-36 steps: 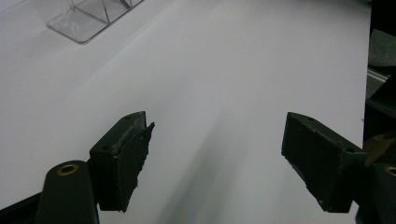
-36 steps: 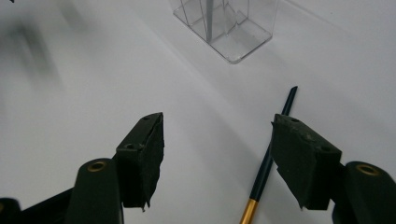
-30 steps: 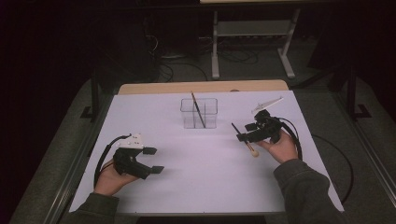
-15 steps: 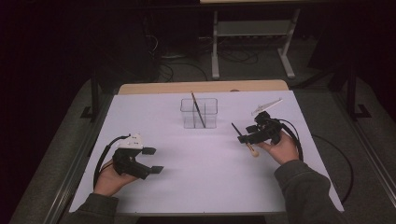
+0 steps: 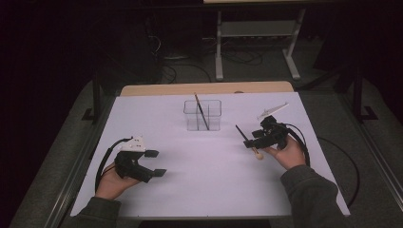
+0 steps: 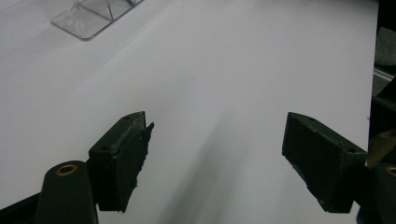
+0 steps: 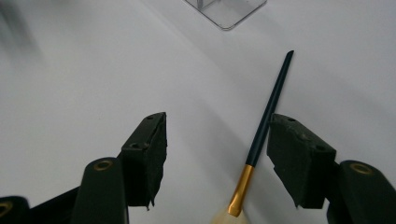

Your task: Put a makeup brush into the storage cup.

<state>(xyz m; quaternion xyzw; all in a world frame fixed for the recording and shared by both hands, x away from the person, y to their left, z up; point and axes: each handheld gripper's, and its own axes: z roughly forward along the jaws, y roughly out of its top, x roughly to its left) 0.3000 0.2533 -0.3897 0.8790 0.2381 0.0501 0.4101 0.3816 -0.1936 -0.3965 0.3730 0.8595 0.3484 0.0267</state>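
Note:
A thin brush [image 7: 268, 116] with a dark handle, gold ferrule and pale bristles lies flat on the white table [image 5: 209, 166]. My right gripper [image 7: 217, 163] is open around it, and the handle runs close along the inner face of the right-hand jaw. From above, that brush [image 5: 245, 137] lies slantwise under my right gripper [image 5: 254, 140] at the table's right. A clear square container [image 5: 211, 124] stands at the middle back with another dark brush [image 5: 201, 110] leaning in it. My left gripper [image 5: 154, 163] rests open and empty at the front left; its own view has its jaws [image 6: 215, 163] wide over bare table.
A slim white tool [image 5: 272, 110] lies at the back right, just beyond my right hand. The container's corner [image 7: 229, 11] is ahead of the right gripper, and it [image 6: 88, 18] is far off to the upper left in the left gripper view. The floor around is dark, with cables and a metal stand.

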